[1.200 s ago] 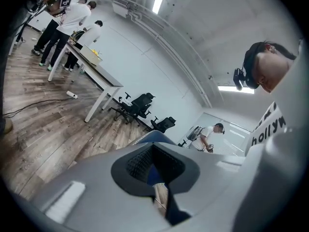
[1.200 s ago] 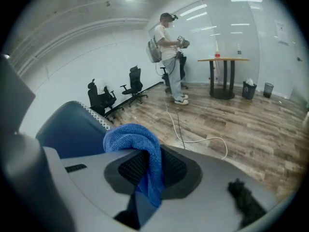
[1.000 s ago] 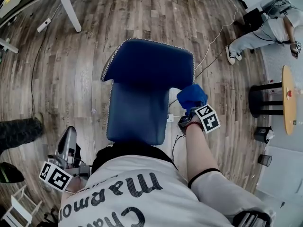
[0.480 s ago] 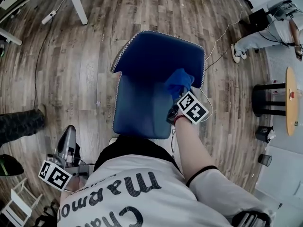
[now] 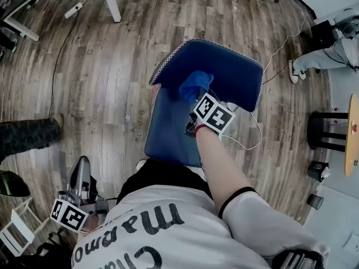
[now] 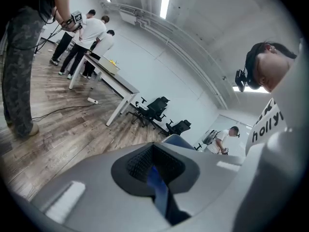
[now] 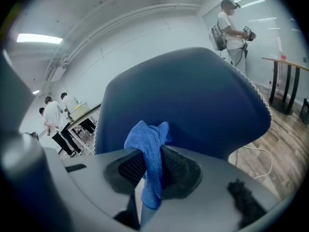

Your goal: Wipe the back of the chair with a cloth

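Note:
A blue chair stands in front of me, its back (image 5: 230, 66) beyond the seat (image 5: 168, 130). My right gripper (image 5: 194, 98) is shut on a blue cloth (image 5: 194, 84), which it holds against the inner face of the chair back, left of its middle. The right gripper view has the cloth (image 7: 147, 139) bunched between the jaws of the right gripper (image 7: 152, 167), with the chair back (image 7: 193, 95) close behind. Low at my left side my left gripper (image 5: 81, 166) hangs away from the chair. Its jaws are together in the left gripper view (image 6: 155, 167), with nothing held.
A white cable (image 5: 249, 144) lies on the wood floor right of the chair. A table leg (image 5: 110, 1) and power strip (image 5: 74, 10) are far left. Someone's leg (image 5: 28, 136) is at left, another person (image 5: 328, 58) and a black stool (image 5: 325, 130) at right.
My right gripper has carried the cloth from the chair's right side up and left onto the inner face of the chair back. The left gripper has stayed at my side.

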The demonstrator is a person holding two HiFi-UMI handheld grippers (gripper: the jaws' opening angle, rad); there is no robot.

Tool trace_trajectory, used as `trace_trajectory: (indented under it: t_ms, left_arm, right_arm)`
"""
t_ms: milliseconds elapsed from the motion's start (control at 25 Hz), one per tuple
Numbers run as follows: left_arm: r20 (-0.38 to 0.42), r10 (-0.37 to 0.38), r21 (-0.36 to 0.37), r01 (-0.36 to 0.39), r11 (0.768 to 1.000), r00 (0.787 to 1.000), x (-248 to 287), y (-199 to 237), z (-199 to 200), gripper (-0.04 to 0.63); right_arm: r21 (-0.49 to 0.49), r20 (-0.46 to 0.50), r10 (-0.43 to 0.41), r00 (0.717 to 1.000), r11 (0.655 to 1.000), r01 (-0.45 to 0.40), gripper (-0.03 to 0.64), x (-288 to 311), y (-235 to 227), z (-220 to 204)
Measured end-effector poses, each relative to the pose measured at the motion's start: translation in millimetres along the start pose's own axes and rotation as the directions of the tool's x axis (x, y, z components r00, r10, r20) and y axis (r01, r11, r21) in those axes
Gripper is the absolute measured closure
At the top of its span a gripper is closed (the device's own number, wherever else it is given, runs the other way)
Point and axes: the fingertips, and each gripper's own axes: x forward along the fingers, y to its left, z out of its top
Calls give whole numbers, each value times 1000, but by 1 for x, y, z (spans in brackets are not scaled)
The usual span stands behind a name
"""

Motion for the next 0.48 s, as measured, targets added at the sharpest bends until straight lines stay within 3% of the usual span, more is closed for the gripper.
trace_trajectory:
  t_ms: [160,240,360,480]
  left_arm:
    - [13,32,-12,-31,999,999,-3,6,1,588]
    - [15,40,-12,-40,999,999,-1,7,1,588]
    - [21,56,-17,-56,998,998,2,8,4,588]
    - [34,77,-28,-76,997,996,5,12,9,588]
  right_arm:
    - [-37,-56,74,996,996,-76,537,15,33,-12]
    - [-71,-89,156,984,984,-163,537,21,57,-19]
    - [-114,-148,312,938,937,-330,537,27,93,-27]
    - [-121,-199,376,905,907,-404,537,36,110,-33]
